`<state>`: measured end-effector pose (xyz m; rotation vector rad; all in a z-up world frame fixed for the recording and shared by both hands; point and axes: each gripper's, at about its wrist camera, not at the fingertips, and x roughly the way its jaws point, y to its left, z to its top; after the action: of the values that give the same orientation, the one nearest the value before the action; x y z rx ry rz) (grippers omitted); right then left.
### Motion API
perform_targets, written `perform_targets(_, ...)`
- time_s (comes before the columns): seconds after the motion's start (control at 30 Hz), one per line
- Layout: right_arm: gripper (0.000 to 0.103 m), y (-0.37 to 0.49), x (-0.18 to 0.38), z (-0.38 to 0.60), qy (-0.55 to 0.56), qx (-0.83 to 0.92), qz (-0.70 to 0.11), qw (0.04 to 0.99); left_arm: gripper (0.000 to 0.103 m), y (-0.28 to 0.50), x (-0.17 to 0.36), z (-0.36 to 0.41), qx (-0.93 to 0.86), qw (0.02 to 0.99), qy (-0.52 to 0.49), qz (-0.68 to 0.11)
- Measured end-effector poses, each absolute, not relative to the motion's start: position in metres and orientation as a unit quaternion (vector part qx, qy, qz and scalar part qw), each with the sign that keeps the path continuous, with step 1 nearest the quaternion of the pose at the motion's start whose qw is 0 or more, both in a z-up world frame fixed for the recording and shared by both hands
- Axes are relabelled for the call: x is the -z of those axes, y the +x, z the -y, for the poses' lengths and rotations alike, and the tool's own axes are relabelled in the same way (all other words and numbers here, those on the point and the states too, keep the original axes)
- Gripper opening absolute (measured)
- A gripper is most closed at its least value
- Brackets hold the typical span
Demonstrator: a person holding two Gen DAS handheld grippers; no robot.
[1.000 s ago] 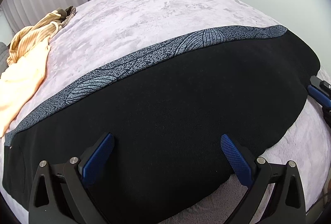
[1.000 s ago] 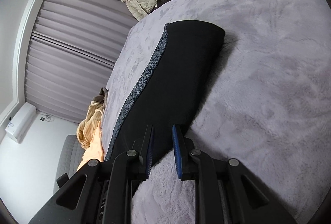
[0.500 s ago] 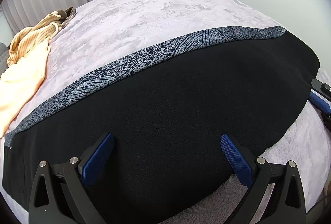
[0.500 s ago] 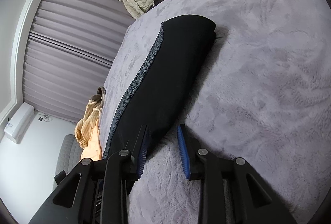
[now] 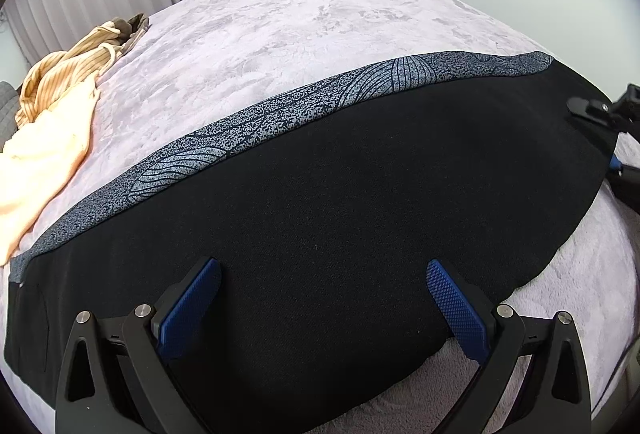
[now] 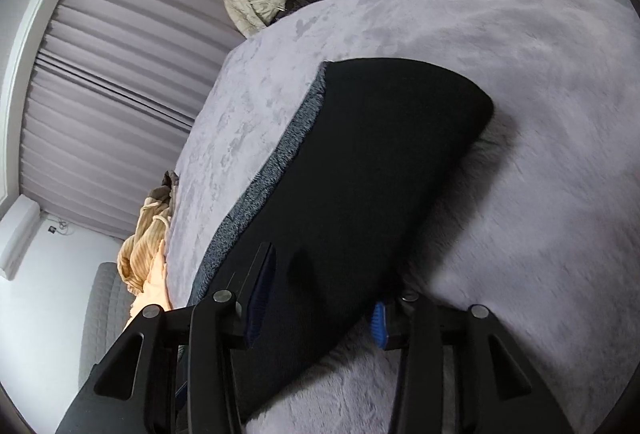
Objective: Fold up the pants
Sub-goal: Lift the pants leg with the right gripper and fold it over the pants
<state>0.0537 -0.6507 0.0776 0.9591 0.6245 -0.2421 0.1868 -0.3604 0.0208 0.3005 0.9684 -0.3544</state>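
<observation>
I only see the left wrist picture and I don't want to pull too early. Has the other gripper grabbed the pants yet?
Observer: Not yet. The right gripper has its jaws wide apart, with the end of the black pants between them.
Operator: Are both its blue pads showing?
Observer: One pad shows along its length. The other only peeks out past the pants' edge.
Operator: Anything else I can't see?
Observer: A white box sits low on the wall by the curtain.
</observation>
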Motion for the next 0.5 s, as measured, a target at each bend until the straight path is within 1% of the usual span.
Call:
perform_targets(0.03, 0.024, 0.054, -0.077, 0.652, 0.453, 0.107, -0.288, 0.837, 0.103, 0.188, -0.023, 0.36, 0.167, 0.858, 0.14, -0.465)
perform_targets(0.07, 0.015, 0.053, -0.077, 0.654, 0.456, 0.1, -0.283, 0.838, 0.103, 0.191, -0.027, 0.36, 0.166, 0.855, 0.136, -0.472)
perform_targets(0.13, 0.015, 0.049, -0.079, 0.655, 0.458, 0.083, -0.27, 0.843, 0.103, 0.198, -0.036, 0.364, 0.169, 0.852, 0.123, -0.48)
perform_targets(0.2, 0.015, 0.047, -0.089, 0.648, 0.433, 0.078, -0.265, 0.858, 0.103, 0.208, -0.047, 0.374, 0.178, 0.857, 0.11, -0.472)
perform_targets(0.33, 0.015, 0.047, -0.115, 0.63, 0.378, 0.075, -0.25, 0.888, 0.103, 0.237, -0.057, 0.409, 0.158, 0.866, 0.117, -0.46)
perform_targets(0.4, 0.015, 0.048, -0.13, 0.616, 0.338, 0.076, -0.246, 0.905, 0.103, 0.259, -0.04, 0.428, 0.12, 0.86, 0.134, -0.477)
perform_targets(0.47, 0.015, 0.05, -0.141, 0.602, 0.309, 0.067, -0.25, 0.915, 0.103, 0.276, -0.014, 0.435, 0.111, 0.838, 0.133, -0.518)
perform_targets(0.5, 0.015, 0.051, -0.148, 0.593, 0.287, 0.066, -0.252, 0.922, 0.103, 0.278, -0.011, 0.435, 0.111, 0.84, 0.131, -0.516)
